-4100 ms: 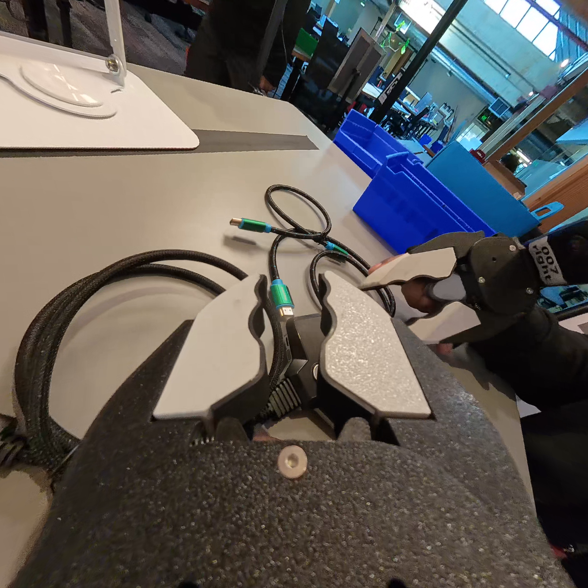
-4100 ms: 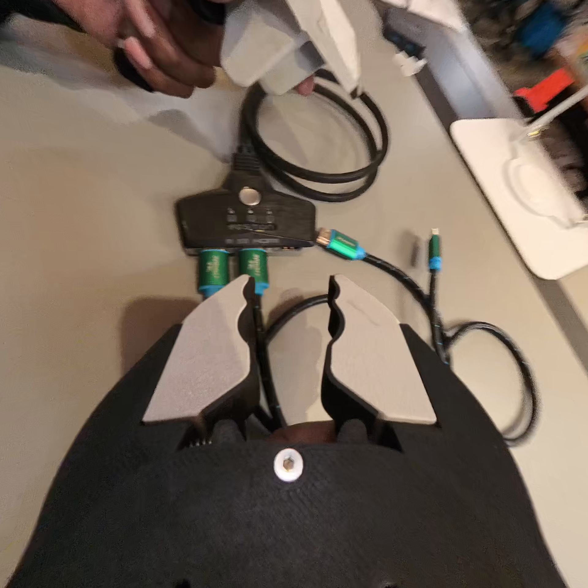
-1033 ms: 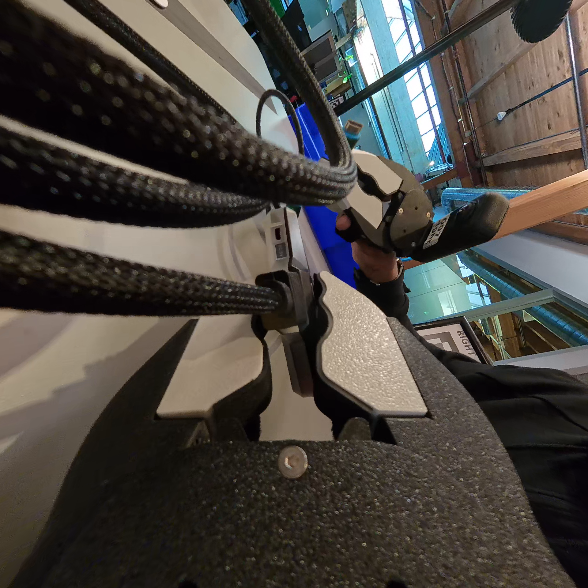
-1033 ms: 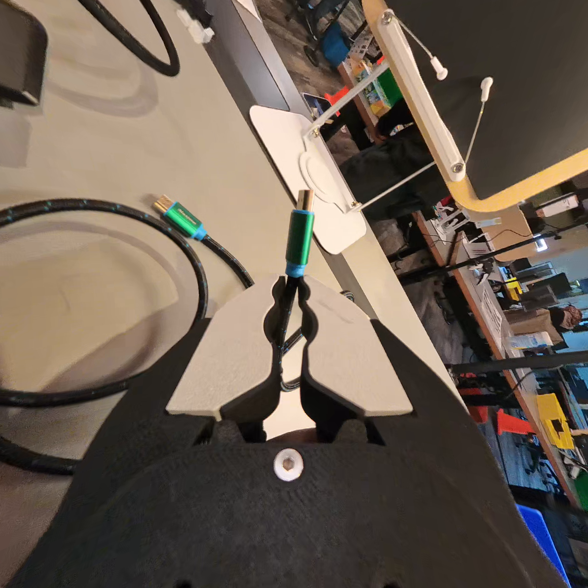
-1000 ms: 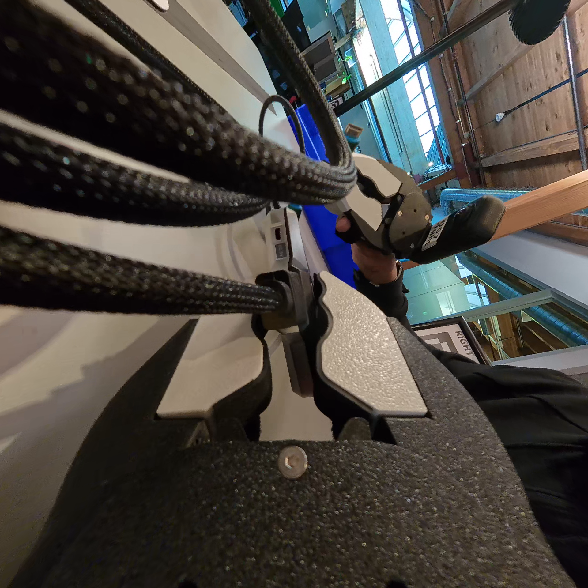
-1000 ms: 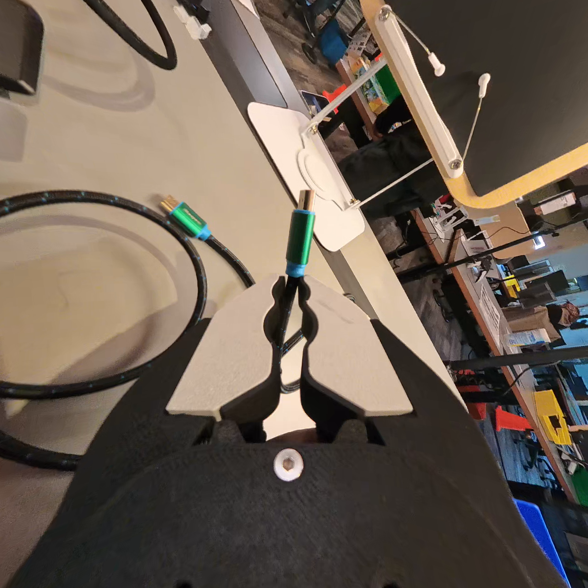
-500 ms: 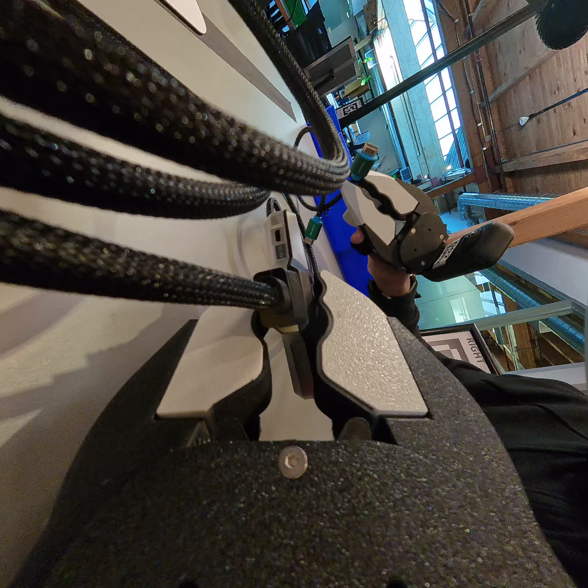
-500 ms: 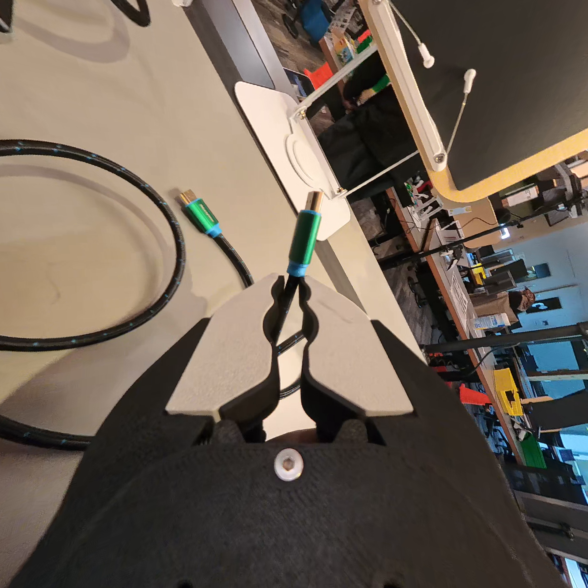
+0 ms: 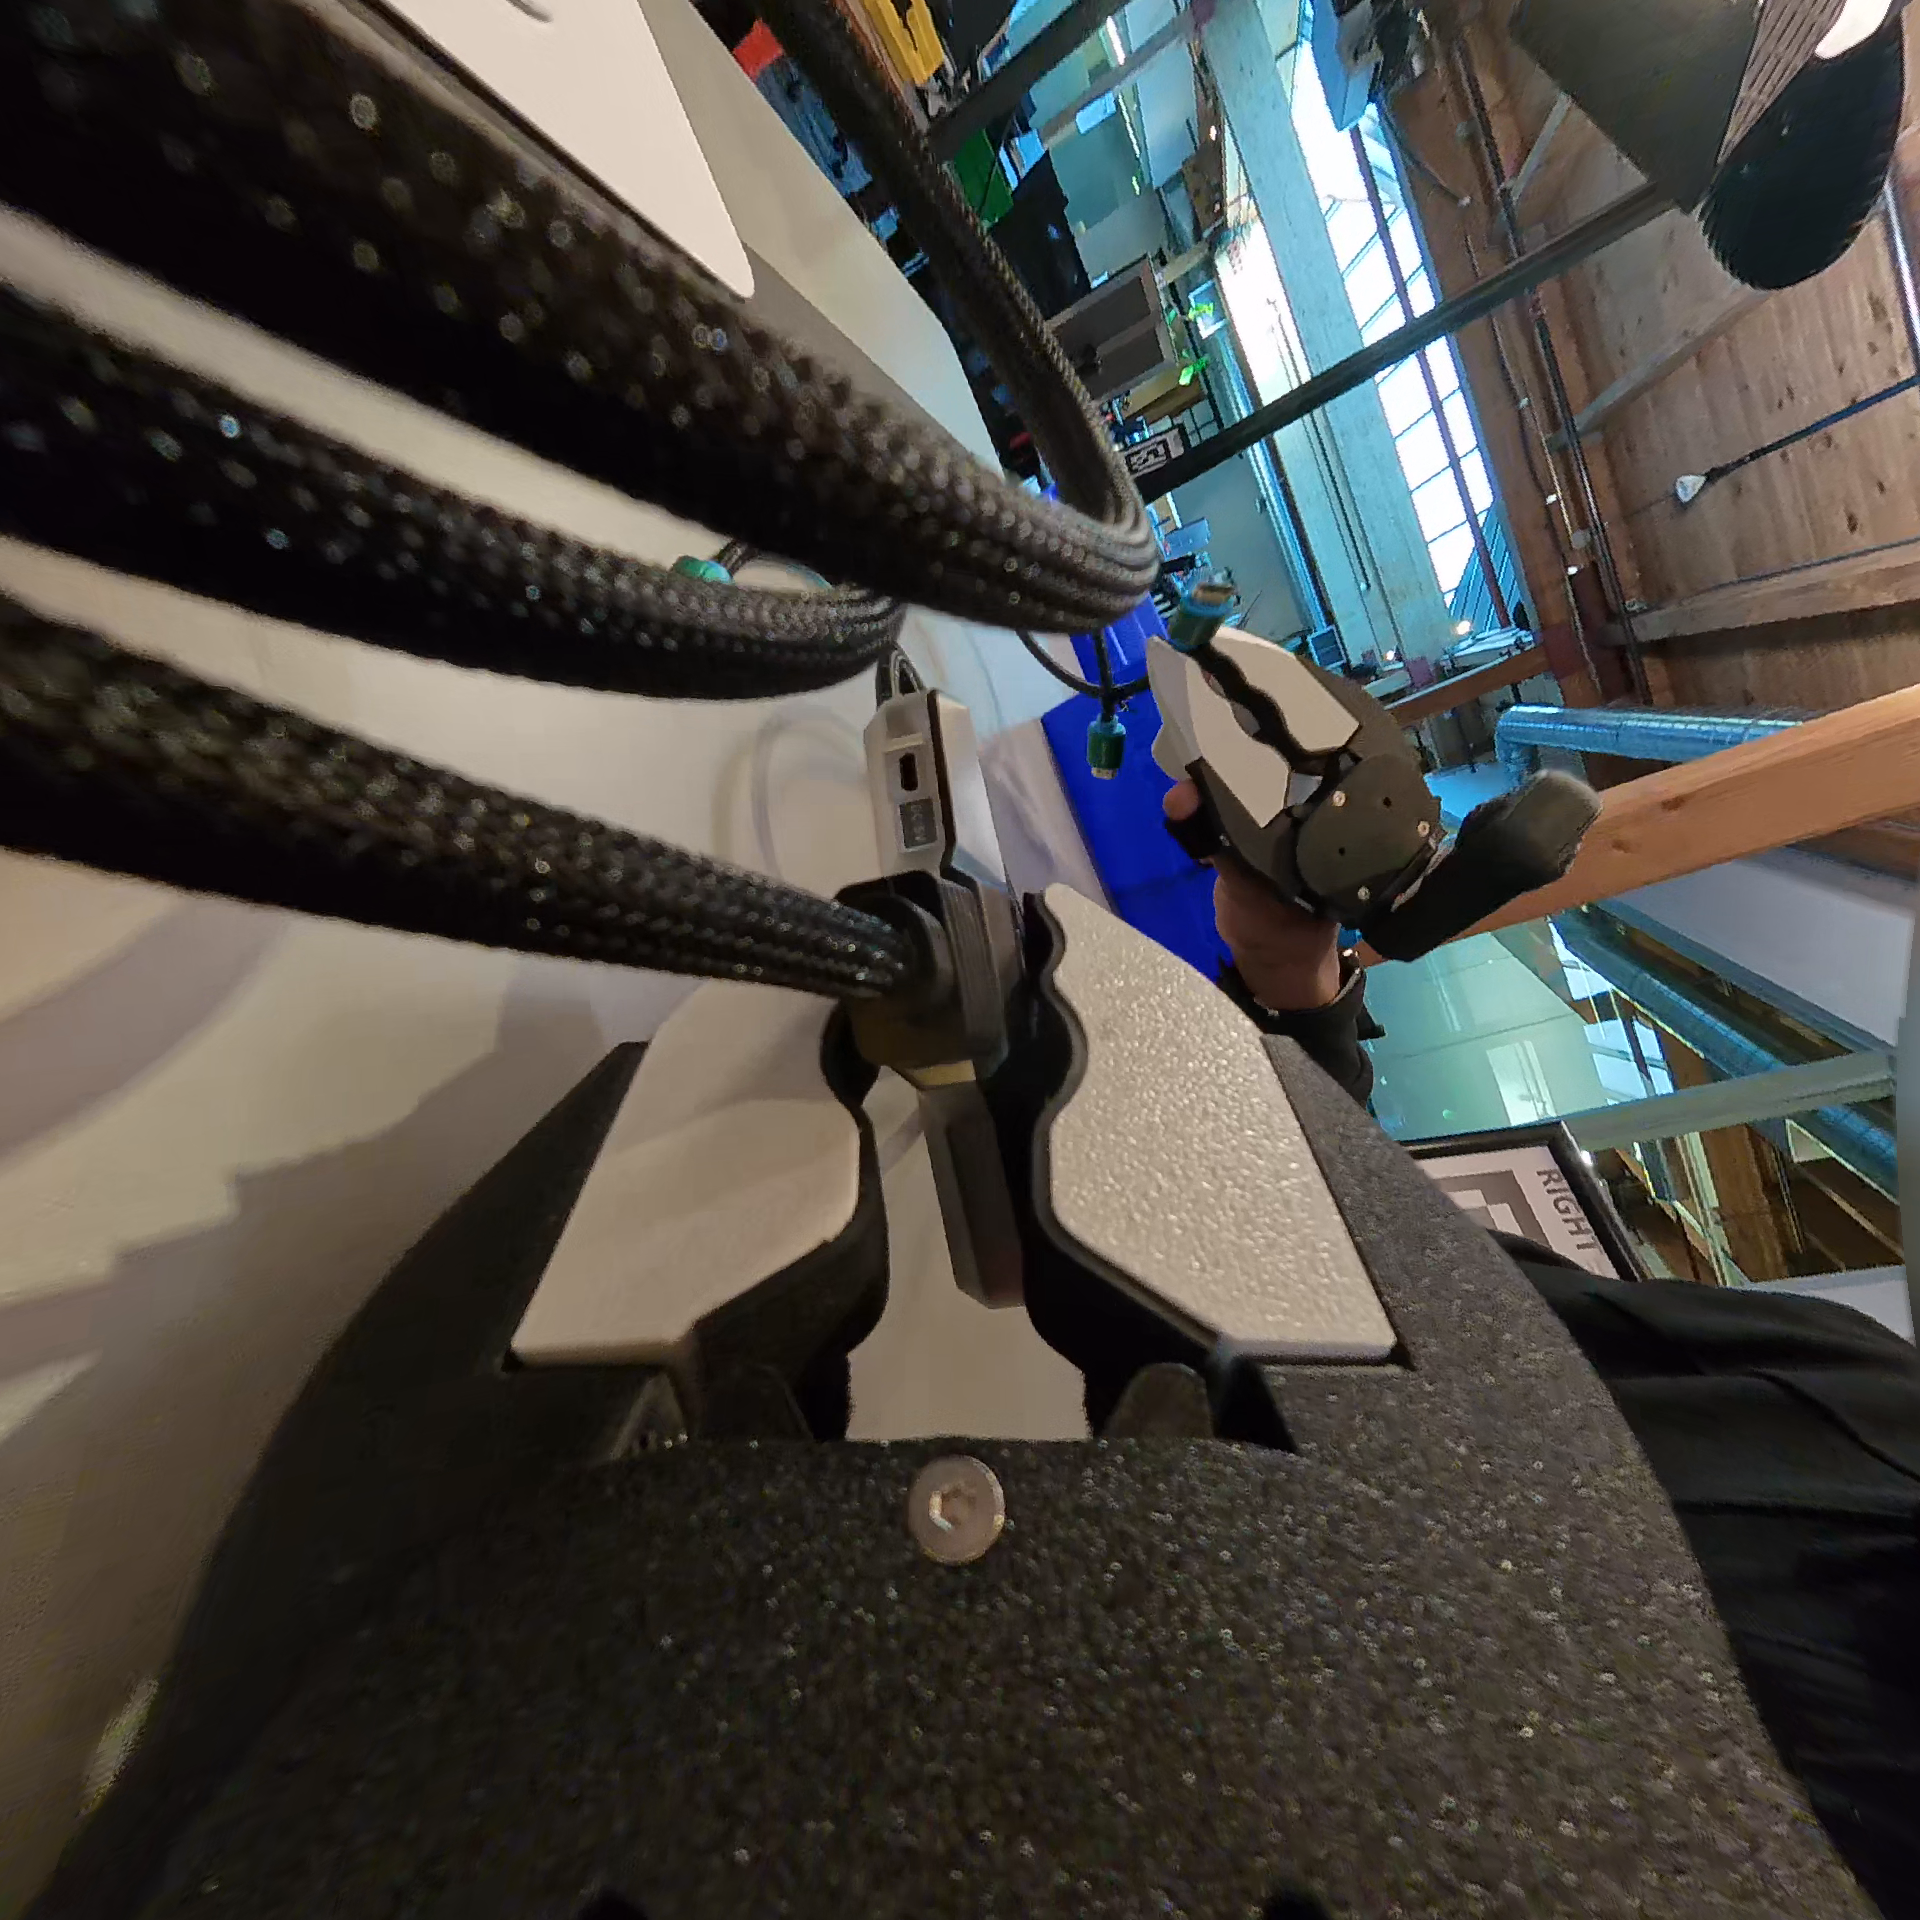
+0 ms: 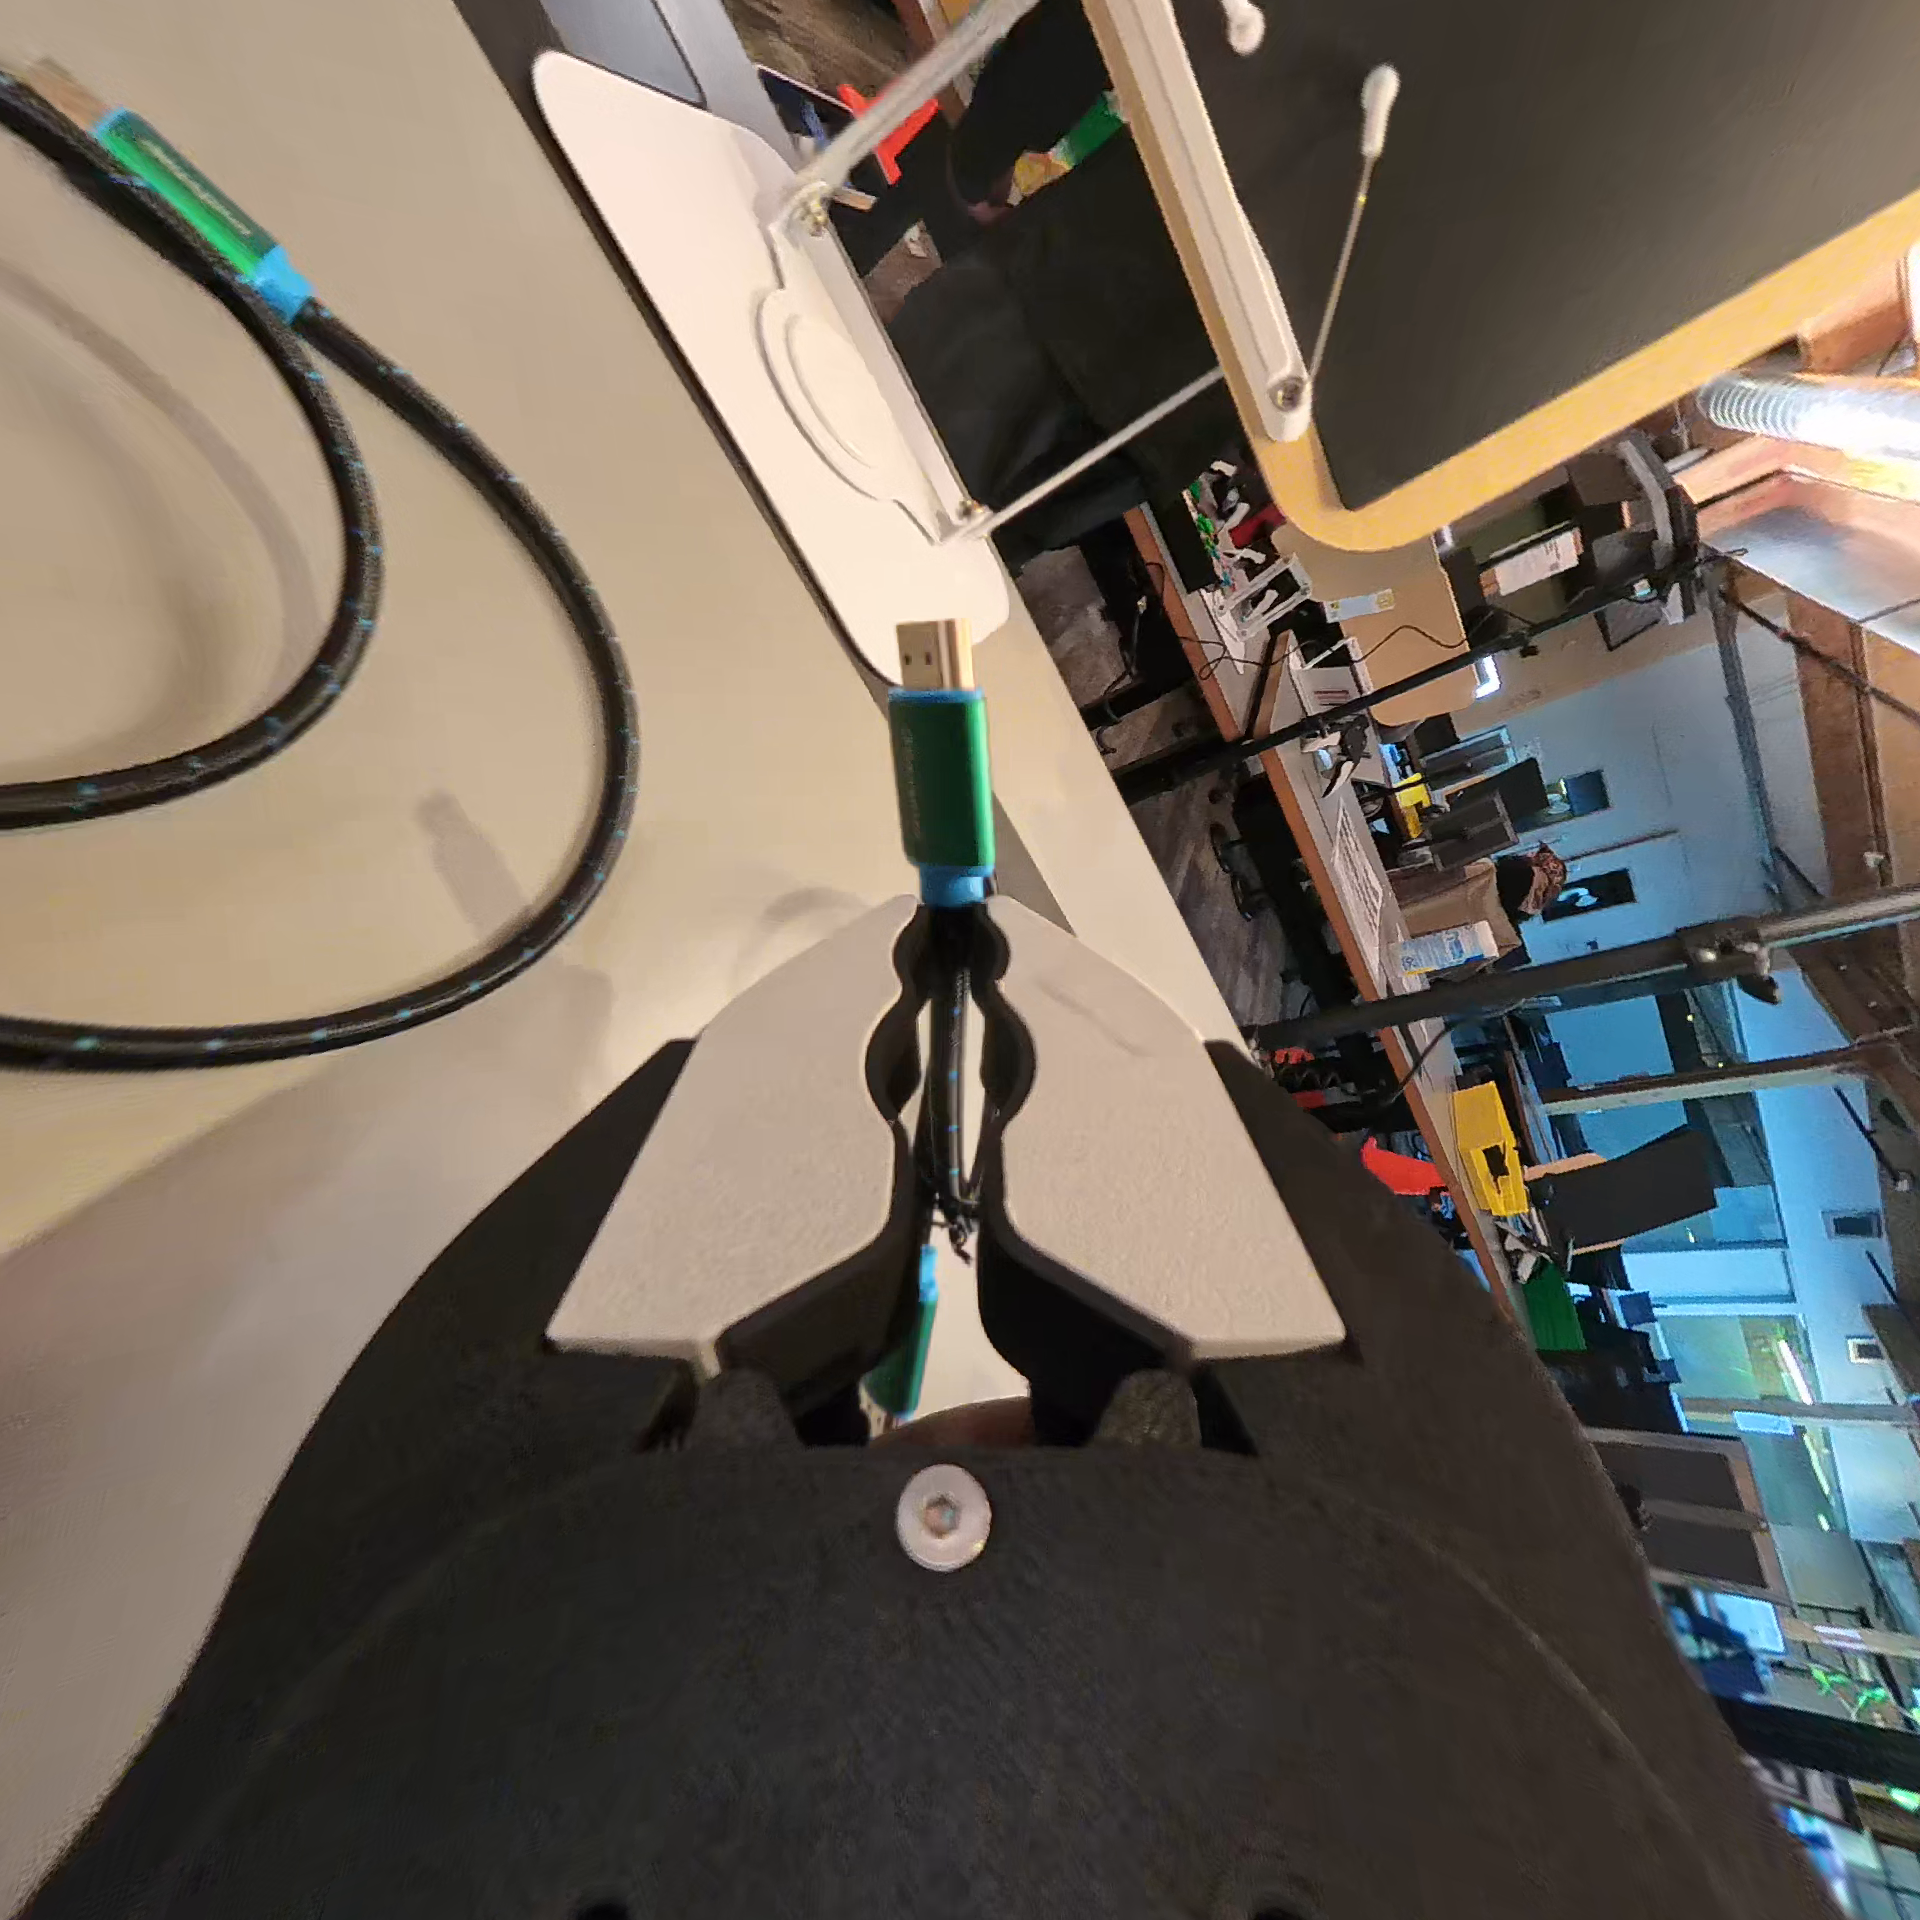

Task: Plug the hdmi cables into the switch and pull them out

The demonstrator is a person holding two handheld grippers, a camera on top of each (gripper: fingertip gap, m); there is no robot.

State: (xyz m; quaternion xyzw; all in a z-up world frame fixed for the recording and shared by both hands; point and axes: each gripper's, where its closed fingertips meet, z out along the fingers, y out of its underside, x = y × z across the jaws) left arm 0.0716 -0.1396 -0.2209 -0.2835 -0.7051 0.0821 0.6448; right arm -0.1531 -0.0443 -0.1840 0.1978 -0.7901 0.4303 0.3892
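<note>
Right gripper [image 10: 951, 925] (tilted sideways) pinches the HDMI cable [image 10: 940, 774].

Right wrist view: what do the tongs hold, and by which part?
The right tongs are shut on the HDMI cable, gripping its braided cord just behind the green plug.

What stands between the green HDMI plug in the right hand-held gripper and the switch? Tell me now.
In the left wrist view, a second green plug dangles in the gap between the right hand-held gripper with its HDMI plug and the switch. The switch's thick braided cable loops just above that gap.
</note>
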